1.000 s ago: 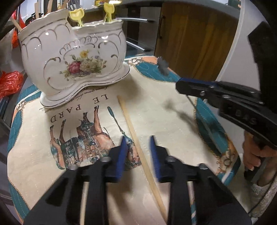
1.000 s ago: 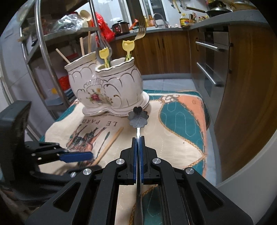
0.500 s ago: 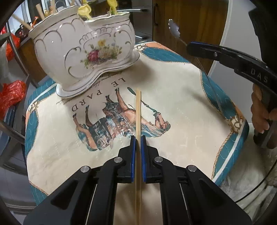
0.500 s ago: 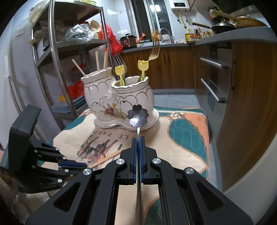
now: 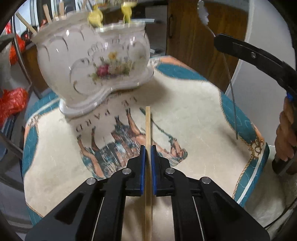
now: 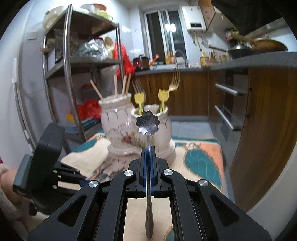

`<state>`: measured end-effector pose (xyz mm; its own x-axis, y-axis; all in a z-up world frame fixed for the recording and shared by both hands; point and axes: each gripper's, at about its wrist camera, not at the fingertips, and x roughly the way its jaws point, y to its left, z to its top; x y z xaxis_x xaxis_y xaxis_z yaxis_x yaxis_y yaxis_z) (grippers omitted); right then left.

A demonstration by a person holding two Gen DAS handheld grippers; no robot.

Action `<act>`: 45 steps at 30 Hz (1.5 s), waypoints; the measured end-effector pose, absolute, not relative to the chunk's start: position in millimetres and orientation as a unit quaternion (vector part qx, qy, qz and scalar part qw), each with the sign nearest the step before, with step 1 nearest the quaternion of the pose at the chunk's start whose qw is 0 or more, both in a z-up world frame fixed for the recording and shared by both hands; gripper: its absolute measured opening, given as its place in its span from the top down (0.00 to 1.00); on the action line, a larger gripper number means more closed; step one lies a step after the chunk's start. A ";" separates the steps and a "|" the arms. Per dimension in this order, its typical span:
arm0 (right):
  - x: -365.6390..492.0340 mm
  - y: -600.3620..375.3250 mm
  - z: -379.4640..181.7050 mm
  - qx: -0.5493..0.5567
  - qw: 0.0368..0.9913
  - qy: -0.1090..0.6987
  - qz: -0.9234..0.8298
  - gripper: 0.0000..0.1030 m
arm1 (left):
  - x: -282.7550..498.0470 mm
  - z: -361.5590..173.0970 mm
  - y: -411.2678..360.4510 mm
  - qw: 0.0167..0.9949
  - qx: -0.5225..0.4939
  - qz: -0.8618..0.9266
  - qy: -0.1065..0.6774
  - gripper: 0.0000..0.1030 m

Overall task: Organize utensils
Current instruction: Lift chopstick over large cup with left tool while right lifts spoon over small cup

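Observation:
My left gripper [image 5: 148, 148] is shut on a wooden chopstick [image 5: 148, 126] that points at the white floral double-pot holder [image 5: 92, 61], held above the horse-print mat [image 5: 194, 115]. My right gripper [image 6: 148, 148] is shut on a metal spoon with a flower-shaped bowl [image 6: 148, 122], raised in front of the holder [image 6: 137, 133]. The holder's left pot has wooden chopsticks [image 6: 116, 87]; its right pot has yellow tulip utensils [image 6: 163, 96] and forks [image 6: 174, 79]. In the left wrist view the right gripper [image 5: 219, 41] and spoon [image 5: 203, 15] are at upper right.
A metal shelf rack [image 6: 68, 61] with red bags stands left of the table. Wooden cabinets and an oven [image 6: 228, 103] are behind and to the right. The other gripper body [image 6: 46, 163] is low at left in the right wrist view.
My left gripper closed on the chopstick and lifted it off the mat. My right gripper has risen with the spoon and moved nearer the holder.

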<state>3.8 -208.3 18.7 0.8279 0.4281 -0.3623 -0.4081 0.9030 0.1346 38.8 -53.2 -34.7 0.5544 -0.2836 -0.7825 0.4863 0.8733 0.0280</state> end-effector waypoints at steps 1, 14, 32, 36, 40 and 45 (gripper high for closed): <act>2.1 -208.0 20.9 0.025 0.957 0.189 0.217 0.96 | 36.2 -30.5 -48.8 0.880 0.116 -0.226 0.402 0.94; 27.0 -199.0 63.1 0.040 0.971 0.129 0.196 0.96 | 23.2 53.5 16.4 0.958 0.010 -0.234 0.163 0.94; 106.8 -180.8 109.0 0.090 0.976 0.053 0.190 0.96 | 121.4 125.0 15.0 0.977 -0.077 -0.195 0.042 0.94; 124.1 -180.5 108.0 0.104 0.975 0.050 0.188 0.96 | 137.4 128.2 7.4 0.981 -0.074 -0.175 0.025 0.94; 133.1 -180.0 105.4 0.113 0.976 0.039 0.185 0.96 | 144.9 123.7 1.0 0.986 -0.068 -0.149 0.014 0.94; 144.1 -174.1 88.8 0.102 0.976 0.060 0.183 0.96 | 148.9 108.4 -3.8 0.989 -0.051 -0.138 0.019 0.94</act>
<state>144.1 -174.1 88.8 0.9260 0.3688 -0.0807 -0.3443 0.9127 0.2202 148.9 -3.8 108.4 0.9614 -0.2741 -0.0244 0.2702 0.9570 -0.1055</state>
